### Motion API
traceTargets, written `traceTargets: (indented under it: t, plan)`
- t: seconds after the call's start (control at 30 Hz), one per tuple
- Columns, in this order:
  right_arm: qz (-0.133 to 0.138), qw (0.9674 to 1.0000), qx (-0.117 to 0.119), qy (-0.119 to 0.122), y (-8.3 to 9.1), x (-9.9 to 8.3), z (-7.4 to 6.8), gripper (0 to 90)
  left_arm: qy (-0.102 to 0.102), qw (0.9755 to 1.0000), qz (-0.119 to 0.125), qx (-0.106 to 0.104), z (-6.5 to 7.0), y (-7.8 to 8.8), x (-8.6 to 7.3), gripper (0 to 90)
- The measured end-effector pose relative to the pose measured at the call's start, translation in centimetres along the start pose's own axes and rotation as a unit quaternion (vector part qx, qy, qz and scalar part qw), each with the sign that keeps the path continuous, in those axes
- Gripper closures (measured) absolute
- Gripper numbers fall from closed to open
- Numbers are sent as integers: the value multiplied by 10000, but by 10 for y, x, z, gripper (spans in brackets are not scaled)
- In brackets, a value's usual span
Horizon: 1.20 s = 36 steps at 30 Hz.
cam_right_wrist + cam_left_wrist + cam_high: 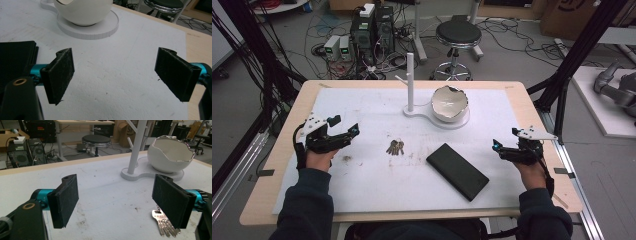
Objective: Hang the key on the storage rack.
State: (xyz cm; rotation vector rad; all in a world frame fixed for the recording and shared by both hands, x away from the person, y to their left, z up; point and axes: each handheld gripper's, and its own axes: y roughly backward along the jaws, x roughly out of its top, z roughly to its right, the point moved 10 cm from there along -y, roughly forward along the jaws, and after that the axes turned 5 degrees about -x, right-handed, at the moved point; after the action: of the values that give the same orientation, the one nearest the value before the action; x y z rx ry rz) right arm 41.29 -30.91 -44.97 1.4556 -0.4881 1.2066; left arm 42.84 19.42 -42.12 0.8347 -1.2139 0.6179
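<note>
Your left gripper [120,202] jaws spreading empty, its view catching keys [165,223] blades fanning toward you, right gripper [116,75] gaping beside black case [457,171] lying diagonal.

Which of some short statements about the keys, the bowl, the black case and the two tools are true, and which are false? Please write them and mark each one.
1. The left tool is open and holds nothing. True.
2. The keys lie inside the bowl. False: they lie on the white mat, apart from the bowl.
3. The black case lies flat on the mat. True.
4. The right tool is shut on the black case. False: it is open and empty.
5. The bowl sits on the base of the white stand. True.
</note>
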Motion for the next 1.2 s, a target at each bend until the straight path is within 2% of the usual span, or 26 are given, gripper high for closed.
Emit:
traceTargets:
  t: [0.13,0.27,0.43,0.53,0.57,0.63,0.67,0.7,0.73,0.77,0.8,0.83,0.87,0.9,0.93,0.97,1.03,1.07,1.1,1.13,1.2]
  plan:
    - [60,10000,13,-51,0,1,2,160,43,10000,10,-12,0,-2,2,217]
    - [45,10000,11,-52,-1,-1,5,160,-8,10000,-38,-57,3,-6,1,232]
    - [87,9999,-42,-80,6,-3,7,160,-14,9998,-38,-180,13,-10,2,253]
    - [90,9999,-99,-106,9,-3,9,160,-7,9998,-22,-213,20,-15,5,188]
    - [90,9999,-99,-106,9,-3,9,160,-7,9998,-22,-213,20,-15,5,186]
    - [76,9998,-92,-141,10,-3,8,160,-89,9992,-96,-386,31,-20,4,186]
    - [79,9999,-90,-109,10,-3,7,160,-89,9992,-96,-386,31,-20,4,187]
    - [75,9999,-88,-84,10,-3,6,161,-102,9982,-221,-552,37,-25,-1,199]
    - [75,9999,-88,-84,10,-3,6,161,-102,9982,-221,-552,37,-25,-1,239]
    - [61,9999,-80,-71,9,-3,5,161,-99,9970,-319,-703,42,-28,-4,294]
    - [44,10000,-68,-52,8,-4,3,160,-99,9963,-399,-751,44,-30,-7,330]
    - [25,10000,-56,-68,7,-4,2,161,-36,9938,-673,-883,53,-36,-16,388]
    - [9,10000,-48,-58,7,-5,2,160,-36,9938,-673,-883,53,-36,-16,444]
    - [2,10000,-47,-43,6,-5,1,160,-4,9918,-850,-954,61,-45,-22,485]
    - [2,10000,-47,-43,6,-5,1,160,-4,9918,-850,-954,61,-45,-22,504]
    - [-6,10000,-40,-23,6,-5,1,161,-35,9901,-951,-1035,68,-55,-27,546]
    - [-14,10000,-42,-48,7,-6,0,161,-68,9876,-1063,-1153,76,-64,-31,574]
    - [-3,10000,-45,-46,8,-6,1,161,-68,9876,-1063,-1153,76,-64,-31,582]
    - [-4,10000,-45,-56,8,-6,1,160,-70,9855,-1153,-1245,81,-73,-34,582]
    - [-4,10000,-45,-56,8,-6,1,160,-70,9855,-1153,-1245,81,-73,-34,586]
    - [-33,9999,-66,-130,9,-8,3,161,37,9837,-1252,-1292,82,-89,-37,604]
